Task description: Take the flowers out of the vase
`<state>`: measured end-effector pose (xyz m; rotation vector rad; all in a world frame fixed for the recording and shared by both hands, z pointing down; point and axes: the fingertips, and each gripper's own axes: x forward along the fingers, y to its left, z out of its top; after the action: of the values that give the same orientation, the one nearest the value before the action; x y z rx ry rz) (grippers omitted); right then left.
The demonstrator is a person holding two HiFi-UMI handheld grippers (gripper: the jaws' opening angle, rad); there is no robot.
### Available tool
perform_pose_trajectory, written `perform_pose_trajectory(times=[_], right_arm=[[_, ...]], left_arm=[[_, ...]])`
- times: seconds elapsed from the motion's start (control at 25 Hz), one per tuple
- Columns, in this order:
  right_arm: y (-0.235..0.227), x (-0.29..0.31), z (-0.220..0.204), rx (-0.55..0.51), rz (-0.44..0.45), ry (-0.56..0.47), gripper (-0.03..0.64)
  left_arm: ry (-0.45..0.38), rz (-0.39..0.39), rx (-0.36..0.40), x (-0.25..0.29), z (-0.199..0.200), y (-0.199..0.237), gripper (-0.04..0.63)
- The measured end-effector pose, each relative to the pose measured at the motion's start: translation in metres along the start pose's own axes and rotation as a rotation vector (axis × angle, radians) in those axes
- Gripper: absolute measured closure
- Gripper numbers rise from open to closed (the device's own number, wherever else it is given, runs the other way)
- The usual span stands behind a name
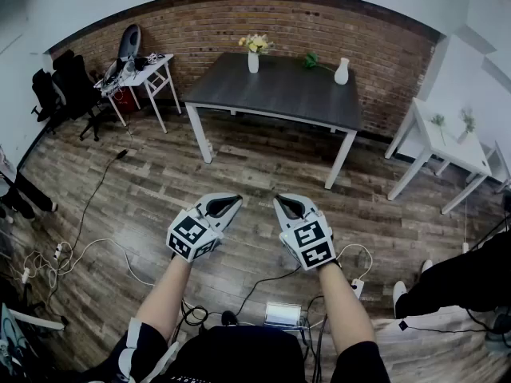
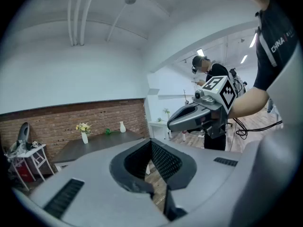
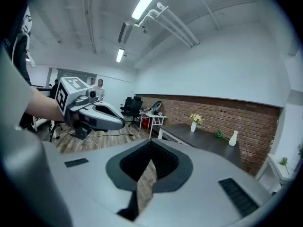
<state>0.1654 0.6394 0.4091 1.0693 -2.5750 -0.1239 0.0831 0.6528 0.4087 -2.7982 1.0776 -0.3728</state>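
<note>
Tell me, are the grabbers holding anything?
No, nothing. The left gripper and right gripper are both shut and empty, away from the flowers in the vase on the table.

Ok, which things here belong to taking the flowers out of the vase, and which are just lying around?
For the job: yellow flowers; flower vase; dark table; left gripper and right gripper, both shut, empty.
Lying about: empty white vase; green sprig; office chairs; floor cables.

— Noted rough red brick on the wall (image 1: 335,30) and grainy wood planks on the floor (image 1: 239,166).
— Saw a matt dark top on the table (image 1: 279,90), a smooth white vase (image 1: 253,62), matt grey plastic on the left gripper (image 1: 234,201) and right gripper (image 1: 279,201), ribbed black pads (image 2: 163,161).
</note>
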Motion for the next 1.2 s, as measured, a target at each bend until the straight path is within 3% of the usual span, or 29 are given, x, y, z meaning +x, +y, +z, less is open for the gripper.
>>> perform_pose_trajectory(times=[0.76,1.2], right_arm=[[-0.007,-0.009,-0.006,0.05,0.027,-0.028,0.611],[-0.041,-0.026,-0.034,0.069,0.042,-0.025,0.611]], left_arm=[[-0.039,-0.049,-0.019,0.019,0.008,-0.011,0.595],[-0.001,-0.016,-0.032,0.044,0.002,-0.02,0.595]])
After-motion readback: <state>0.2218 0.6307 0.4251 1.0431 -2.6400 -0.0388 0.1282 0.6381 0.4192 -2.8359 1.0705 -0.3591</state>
